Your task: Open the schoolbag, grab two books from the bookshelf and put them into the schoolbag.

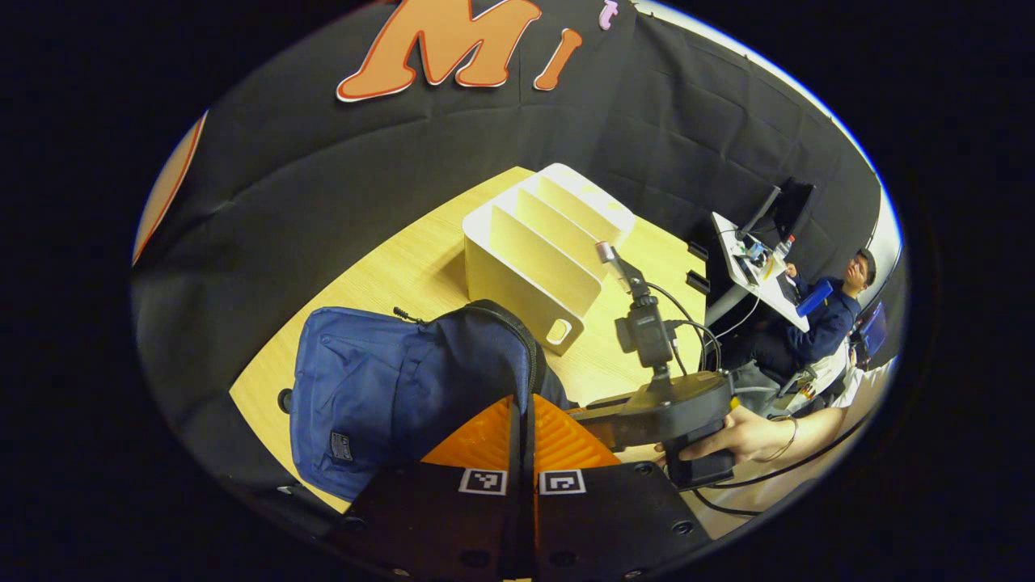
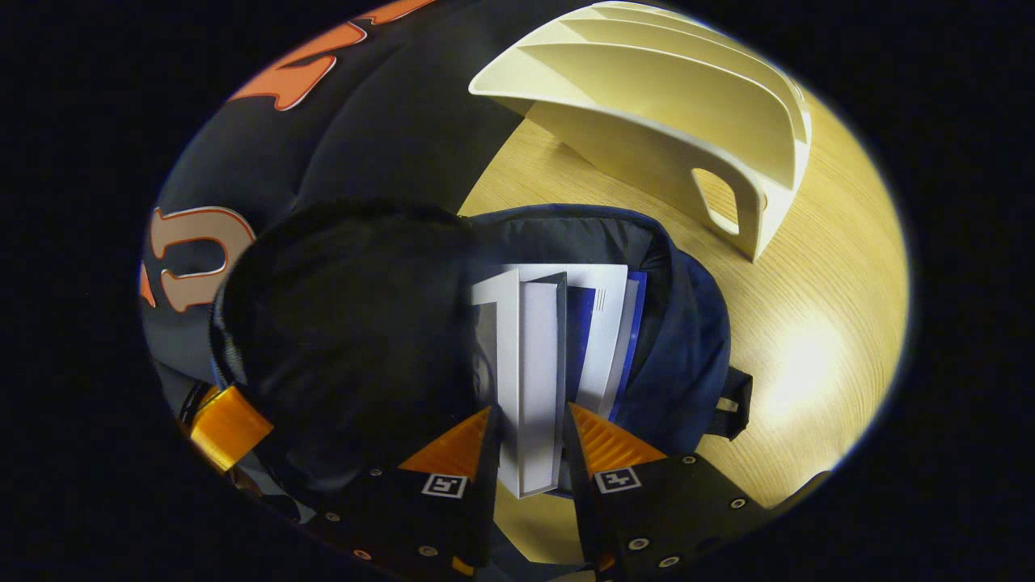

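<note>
The blue schoolbag [image 1: 364,388] lies on the wooden table, its mouth open. My left gripper [image 1: 521,440] is shut on the edge of the bag's dark flap and holds it up; one of its orange fingers [image 2: 226,424] shows at the flap's rim in the right gripper view. My right gripper [image 2: 530,449] is shut on a white book [image 2: 530,364] that stands upright, partly inside the open schoolbag [image 2: 687,339]. A second book [image 2: 602,323], white and blue, sits in the bag just behind it. The white bookshelf [image 1: 542,250] stands beyond the bag with its slots bare.
The bookshelf [image 2: 671,105] is close behind the bag's mouth. Bare wooden table [image 2: 808,323] lies to the right of the bag. A hand [image 1: 752,432] holds the right gripper's body with cables trailing. A person [image 1: 825,315] sits at a desk far off.
</note>
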`<state>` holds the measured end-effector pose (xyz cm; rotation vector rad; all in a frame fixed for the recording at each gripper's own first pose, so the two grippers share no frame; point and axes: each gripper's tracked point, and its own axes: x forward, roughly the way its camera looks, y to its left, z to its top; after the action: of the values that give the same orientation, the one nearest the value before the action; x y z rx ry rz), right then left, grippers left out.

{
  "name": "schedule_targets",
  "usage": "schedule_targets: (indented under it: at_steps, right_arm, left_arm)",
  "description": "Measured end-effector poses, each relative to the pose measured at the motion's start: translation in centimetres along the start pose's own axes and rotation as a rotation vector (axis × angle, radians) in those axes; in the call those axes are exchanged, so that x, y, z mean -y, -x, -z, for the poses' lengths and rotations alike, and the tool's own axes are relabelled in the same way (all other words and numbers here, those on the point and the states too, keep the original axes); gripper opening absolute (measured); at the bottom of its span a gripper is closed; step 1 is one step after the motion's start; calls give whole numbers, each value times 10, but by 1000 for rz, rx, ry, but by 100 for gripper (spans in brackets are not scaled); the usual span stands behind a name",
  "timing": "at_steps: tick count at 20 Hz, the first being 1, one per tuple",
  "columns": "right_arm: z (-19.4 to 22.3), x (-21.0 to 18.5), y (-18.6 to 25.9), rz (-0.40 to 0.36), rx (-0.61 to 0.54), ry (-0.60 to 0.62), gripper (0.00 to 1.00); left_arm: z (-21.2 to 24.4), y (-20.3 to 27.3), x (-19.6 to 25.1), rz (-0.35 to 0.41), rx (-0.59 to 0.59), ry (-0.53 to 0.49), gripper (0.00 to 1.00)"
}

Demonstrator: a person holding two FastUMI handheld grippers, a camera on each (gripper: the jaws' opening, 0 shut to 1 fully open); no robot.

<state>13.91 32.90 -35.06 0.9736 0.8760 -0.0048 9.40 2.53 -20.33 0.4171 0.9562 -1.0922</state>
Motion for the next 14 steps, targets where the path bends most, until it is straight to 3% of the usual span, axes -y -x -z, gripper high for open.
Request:
schedule_targets:
  at_steps: [6,7,8,9,10,11,12,14]
  right_arm:
    - [-1,2,-11,41,-12,44,48]
    - [-1,3,-7,42,-15,47,66]
    - [-2,5,-2,45,-13,48,56]
    - [-5,6,1,52,-8,51,58]
    - [-7,9,6,58,-4,55,60]
    - [-9,13,9,63,2,60,73]
    - [-12,19,14,70,11,66,71]
    - [-25,30,27,84,38,70,83]
  left_arm:
    - [5,3,-8,-17,-5,15,0]
    - [5,3,-9,-12,-3,25,1]
    - [7,2,-9,-9,-1,31,1]
    - [7,1,-8,-4,1,34,1]
    - [8,-1,-8,1,1,35,1]
    - [8,-2,-7,2,-1,35,1]
    - [9,-3,-7,3,-5,35,0]
    - [12,-6,-6,6,-14,40,1]
